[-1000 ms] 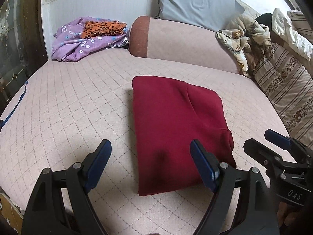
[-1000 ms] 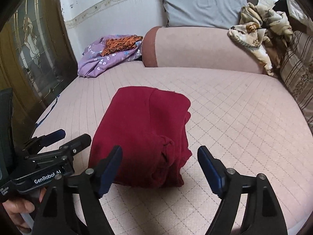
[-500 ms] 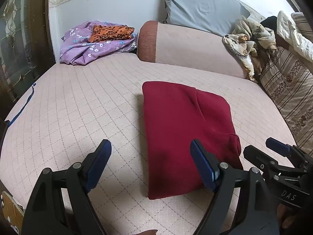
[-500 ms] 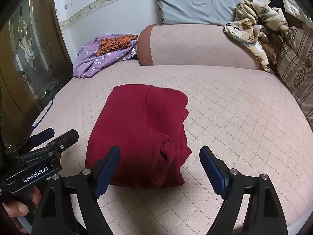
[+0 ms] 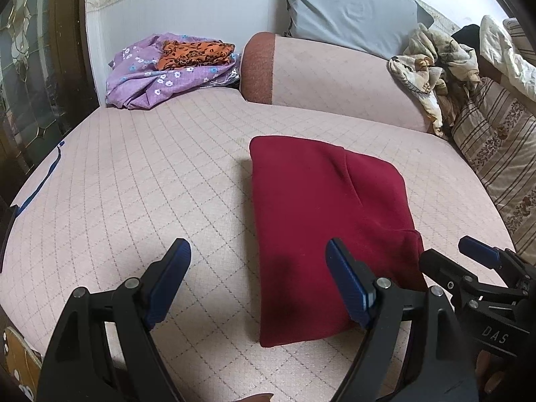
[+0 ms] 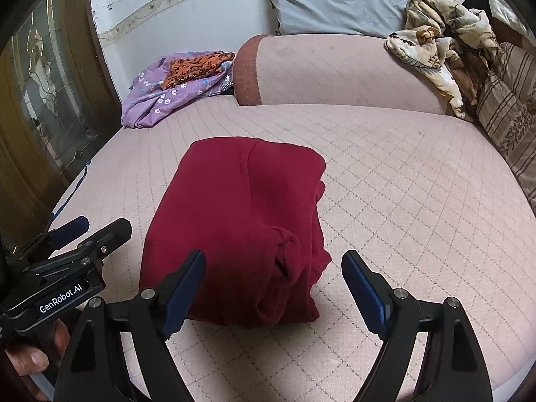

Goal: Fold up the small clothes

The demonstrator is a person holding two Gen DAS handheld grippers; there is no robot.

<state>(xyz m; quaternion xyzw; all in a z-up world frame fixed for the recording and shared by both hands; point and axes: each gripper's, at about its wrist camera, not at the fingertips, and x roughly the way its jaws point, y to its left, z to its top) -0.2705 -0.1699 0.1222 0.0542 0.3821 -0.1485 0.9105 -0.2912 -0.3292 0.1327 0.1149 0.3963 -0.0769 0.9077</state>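
Nothing much has shifted over the last second: both tools hang where they were, and the folded red garment lies unmoved on the quilted pink bed. Left tool gapes wide, holding nothing, its right finger above the garment's near edge. Right tool is likewise spread and empty above the garment's near corner.

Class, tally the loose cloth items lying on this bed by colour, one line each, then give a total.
Dark red: 1, the folded garment
Purple floral: 1, the crumpled cloth
Orange and black: 1, the folded cloth on top of the purple one
Beige patterned: 1, the bundled blanket
Total: 4
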